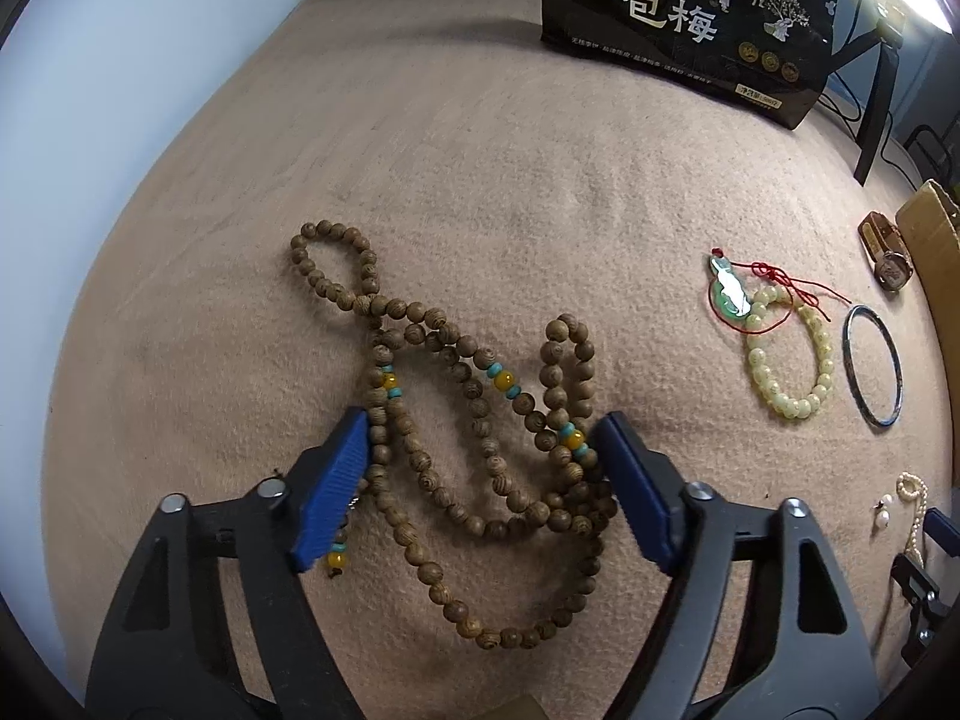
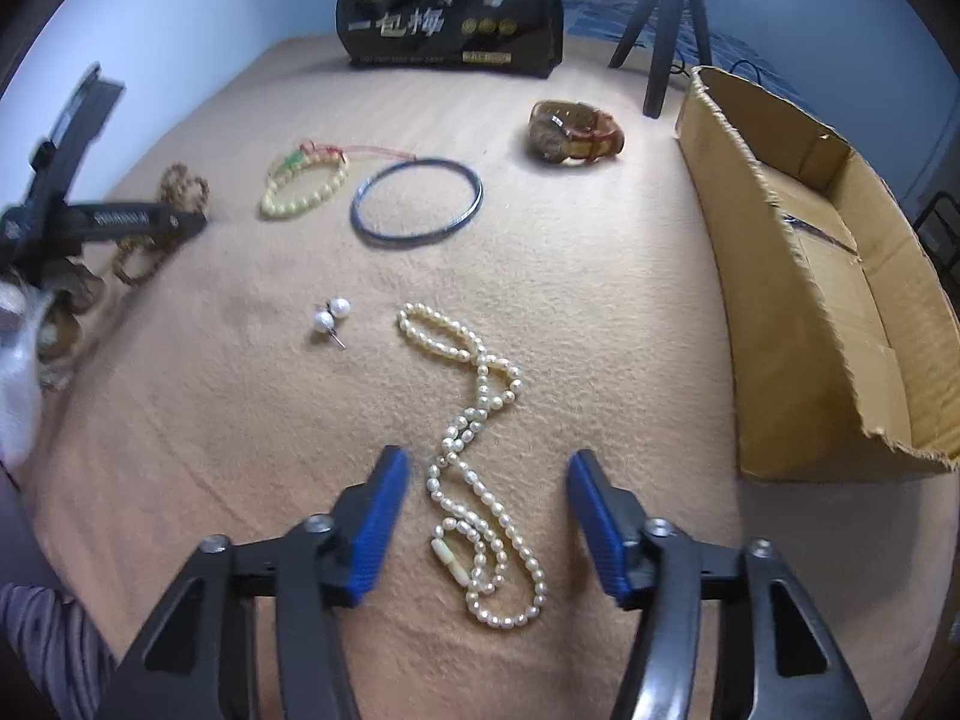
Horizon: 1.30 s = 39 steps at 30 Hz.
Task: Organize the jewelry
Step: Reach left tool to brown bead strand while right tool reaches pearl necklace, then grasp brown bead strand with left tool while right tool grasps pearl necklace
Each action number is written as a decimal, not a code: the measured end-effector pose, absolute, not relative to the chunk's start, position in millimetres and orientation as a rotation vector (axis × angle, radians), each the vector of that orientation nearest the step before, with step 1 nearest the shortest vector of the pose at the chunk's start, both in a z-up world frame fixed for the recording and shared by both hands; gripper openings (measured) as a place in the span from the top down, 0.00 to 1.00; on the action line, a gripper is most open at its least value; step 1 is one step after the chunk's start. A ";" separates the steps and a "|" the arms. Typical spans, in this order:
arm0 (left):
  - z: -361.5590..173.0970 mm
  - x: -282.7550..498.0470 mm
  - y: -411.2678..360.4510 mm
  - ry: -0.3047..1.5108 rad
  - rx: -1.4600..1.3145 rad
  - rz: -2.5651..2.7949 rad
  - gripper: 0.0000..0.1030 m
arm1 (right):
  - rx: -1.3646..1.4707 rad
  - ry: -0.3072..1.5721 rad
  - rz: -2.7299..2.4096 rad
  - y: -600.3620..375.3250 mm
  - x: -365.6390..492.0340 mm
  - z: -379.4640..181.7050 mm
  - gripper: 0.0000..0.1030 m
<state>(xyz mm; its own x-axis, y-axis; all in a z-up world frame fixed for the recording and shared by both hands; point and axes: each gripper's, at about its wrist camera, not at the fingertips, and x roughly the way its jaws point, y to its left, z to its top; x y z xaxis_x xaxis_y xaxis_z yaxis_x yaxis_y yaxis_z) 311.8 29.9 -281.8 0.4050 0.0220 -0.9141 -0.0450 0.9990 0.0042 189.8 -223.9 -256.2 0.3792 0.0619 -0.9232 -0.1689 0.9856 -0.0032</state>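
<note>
Jewelry lies scattered over a tan felt-like cloth that covers the whole work surface. The left gripper, black-armed with blue ribbed pads, has its jaws spread wide, one on each side of a long strand of brown wooden beads with turquoise and amber spacers; the strand is tangled in loose loops flat on the cloth, and the pads sit right at its outer edges without pinching it. The right gripper is likewise wide open, straddling the lower coils of a cream pearl necklace with a small barrel clasp, which snakes away from it across the cloth.

Just left of the necklace's far end sit two white pearl stud earrings, touching each other. Farther back lies a thin dark metal bangle, and beside it a pale yellow beaded bracelet with a green jade pendant on a red cord draped over its rim. A brown leather-strapped wristwatch rests on its side near the far right.

An open, torn-edged cardboard box stands along the right edge of the cloth, well apart from the wooden beads. At the back stands a black glossy snack bag with white Chinese lettering, and next to it the black legs of a small tripod.
</note>
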 end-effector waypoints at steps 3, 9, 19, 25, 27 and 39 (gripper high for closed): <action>-279.8 309.9 29.3 1.144 -0.023 0.044 0.39 | -0.125 1.174 0.166 -218.7 189.1 -254.7 0.72; -274.6 304.6 28.6 1.132 -0.039 0.044 0.65 | -0.115 1.184 0.175 -220.9 188.7 -254.7 0.96; -271.7 291.2 57.1 1.151 -0.175 0.015 0.88 | -0.086 1.158 0.161 -227.8 184.4 -247.0 0.99; -264.8 283.0 70.9 1.149 -0.232 0.007 0.89 | -0.072 1.147 0.157 -230.8 181.0 -241.0 0.99; -257.2 277.3 73.0 1.133 -0.213 0.003 0.89 | -0.061 1.134 0.158 -232.3 179.5 -235.2 0.99; -200.2 241.0 67.6 1.038 -0.179 -0.068 0.89 | -0.020 1.023 0.150 -247.9 164.8 -179.9 0.99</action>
